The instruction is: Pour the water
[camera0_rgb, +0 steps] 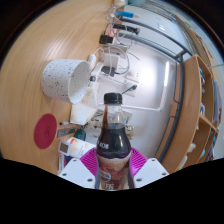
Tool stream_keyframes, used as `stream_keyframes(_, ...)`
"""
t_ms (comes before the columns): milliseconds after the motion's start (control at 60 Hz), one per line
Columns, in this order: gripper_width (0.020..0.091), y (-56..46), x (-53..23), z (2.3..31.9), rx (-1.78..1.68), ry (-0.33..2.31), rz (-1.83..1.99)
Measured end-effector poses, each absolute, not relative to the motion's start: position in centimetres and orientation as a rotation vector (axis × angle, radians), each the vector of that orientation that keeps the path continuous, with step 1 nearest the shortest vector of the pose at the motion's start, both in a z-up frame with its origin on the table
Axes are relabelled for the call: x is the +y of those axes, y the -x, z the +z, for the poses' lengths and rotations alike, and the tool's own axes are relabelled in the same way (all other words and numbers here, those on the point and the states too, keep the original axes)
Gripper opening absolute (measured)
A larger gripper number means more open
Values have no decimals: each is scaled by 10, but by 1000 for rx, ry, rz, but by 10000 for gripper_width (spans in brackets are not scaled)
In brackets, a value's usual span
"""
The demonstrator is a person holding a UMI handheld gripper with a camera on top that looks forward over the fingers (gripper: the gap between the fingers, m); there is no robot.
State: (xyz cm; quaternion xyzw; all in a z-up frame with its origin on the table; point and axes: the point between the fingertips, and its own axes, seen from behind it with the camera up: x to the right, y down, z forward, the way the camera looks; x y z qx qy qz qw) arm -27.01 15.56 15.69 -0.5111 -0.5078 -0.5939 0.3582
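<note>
The dark plastic bottle with a black cap and a pale label stands upright between the pink-padded fingers of the tool, and both pads appear to press on its lower body, so I judge the tool clamped on it. The cap looks to be on, which suggests pouring has not begun: the pick-up seems done, and what remains is carrying the bottle to a vessel, tilting it, and (if the cap really is closed) opening it first.

The likeliest receiver is the white speckled cup lying tilted with its mouth showing, beyond the bottle and off to its left on the pale wooden table. Whether it holds any liquid cannot be told. A round magenta disc lies nearer, left of the bottle, and some small cluttered items sit further back by the white surface.

The tool points forward and roughly level, holding the bottle vertical; no tilt towards the cup is visible yet. The holder's hand is out of view.
</note>
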Motion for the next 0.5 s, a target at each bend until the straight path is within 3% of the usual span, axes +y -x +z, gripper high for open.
stream_keyframes(267,384,308,170,139,-1646,1026,-1718)
stream_keyframes(500,381,311,170,142,-1637,1018,-1732)
